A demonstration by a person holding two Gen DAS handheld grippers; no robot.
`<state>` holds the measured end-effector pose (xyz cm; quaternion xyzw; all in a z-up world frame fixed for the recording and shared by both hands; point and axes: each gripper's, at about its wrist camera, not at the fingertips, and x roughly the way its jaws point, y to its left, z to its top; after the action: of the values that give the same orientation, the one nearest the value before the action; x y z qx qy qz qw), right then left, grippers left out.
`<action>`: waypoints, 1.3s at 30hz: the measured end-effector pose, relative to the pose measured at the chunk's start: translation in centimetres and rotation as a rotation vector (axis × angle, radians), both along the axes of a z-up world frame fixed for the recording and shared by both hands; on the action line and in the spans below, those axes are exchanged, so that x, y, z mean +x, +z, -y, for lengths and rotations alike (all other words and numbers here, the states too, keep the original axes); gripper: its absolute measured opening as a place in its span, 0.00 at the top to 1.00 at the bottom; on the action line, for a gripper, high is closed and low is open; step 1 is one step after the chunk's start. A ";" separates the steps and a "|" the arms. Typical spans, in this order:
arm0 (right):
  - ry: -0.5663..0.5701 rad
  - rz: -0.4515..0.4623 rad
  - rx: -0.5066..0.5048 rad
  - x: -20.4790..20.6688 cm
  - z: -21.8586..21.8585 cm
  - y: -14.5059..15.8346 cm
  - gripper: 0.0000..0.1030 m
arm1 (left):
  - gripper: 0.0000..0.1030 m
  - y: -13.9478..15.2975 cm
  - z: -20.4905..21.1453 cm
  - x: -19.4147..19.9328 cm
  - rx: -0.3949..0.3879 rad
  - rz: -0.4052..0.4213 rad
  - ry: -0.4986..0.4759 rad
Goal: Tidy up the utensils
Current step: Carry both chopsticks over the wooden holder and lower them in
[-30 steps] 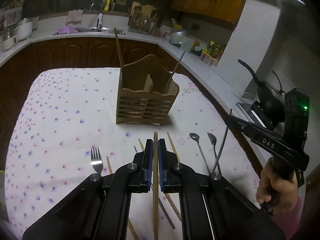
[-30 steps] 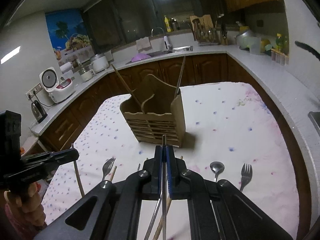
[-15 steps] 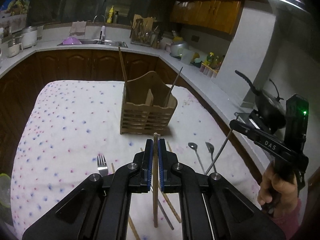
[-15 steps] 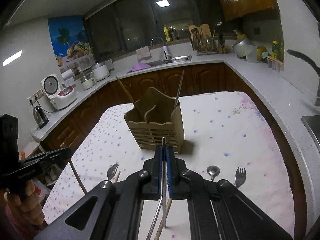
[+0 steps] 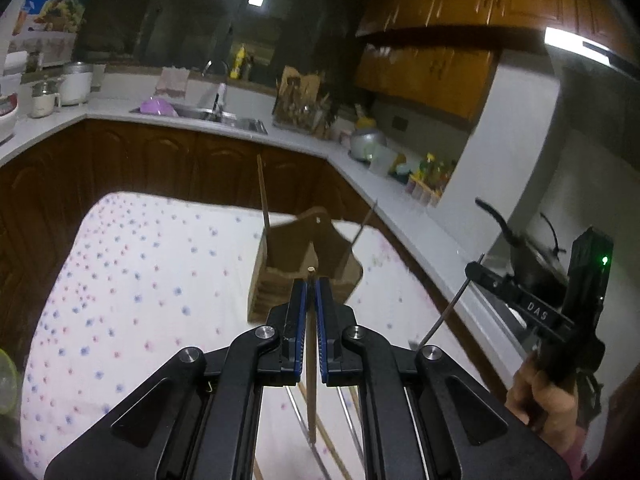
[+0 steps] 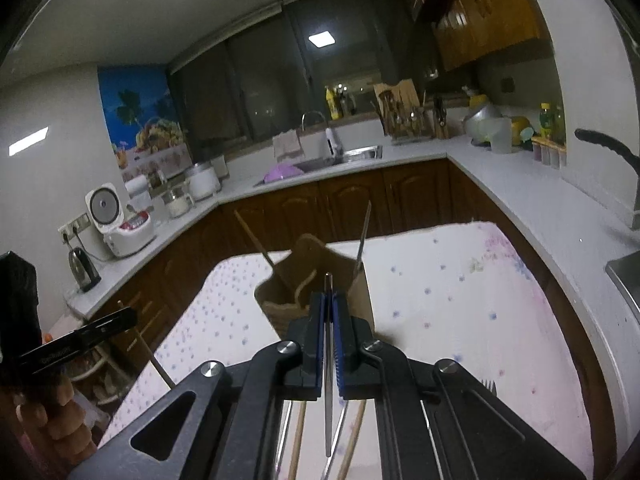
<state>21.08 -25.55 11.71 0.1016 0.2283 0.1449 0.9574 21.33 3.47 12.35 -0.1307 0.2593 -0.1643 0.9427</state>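
The left tongs (image 5: 308, 280) were pinching a wooden chopstick (image 5: 311, 380), its long axis upright. The right tongs (image 6: 328, 294) were pinching a metal chopstick (image 6: 328, 380) likewise. The wooden holder (image 5: 304, 264) stood on the tabletop (image 5: 140, 280) directly ahead of both tongs and below them. Two sticks already leaned in it, judged possible obstructions. Neither hand appeared clearly nearer.

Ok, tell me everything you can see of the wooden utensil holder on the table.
The wooden utensil holder is a light-brown box with a raised arched divider that splits it into compartments, and slatted lower walls. It stands upright on the floral tablecloth. A wooden chopstick leans out of its left compartment and a metal chopstick out of its right. Neither tool touches it; motion blur hides finer detail.
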 end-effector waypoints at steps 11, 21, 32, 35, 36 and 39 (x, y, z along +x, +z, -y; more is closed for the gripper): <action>-0.053 0.105 0.050 4.9 -0.2 3.7 0.96 | 0.96 5.1 -1.3 4.9 -0.027 0.140 0.081; -0.122 0.171 0.071 9.6 0.3 5.4 0.96 | 0.96 7.7 -1.9 11.1 -0.055 0.198 0.155; -0.145 0.105 0.105 13.7 0.4 0.1 0.96 | 0.96 1.8 -3.2 16.2 -0.139 0.126 0.253; -0.145 0.072 0.107 14.3 0.3 -1.7 0.96 | 0.96 -0.3 -2.5 16.9 -0.126 0.096 0.249; -0.144 0.062 0.107 14.5 0.3 -2.2 0.96 | 0.96 -0.9 -2.2 17.1 -0.118 0.085 0.249; -0.136 0.032 0.110 14.8 0.0 -3.5 0.96 | 0.96 -2.5 -1.3 17.6 -0.102 0.061 0.231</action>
<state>35.88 -25.58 8.16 0.1671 0.1973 0.0934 0.9615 38.92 4.81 9.81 -0.2025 0.2047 -0.0715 0.9550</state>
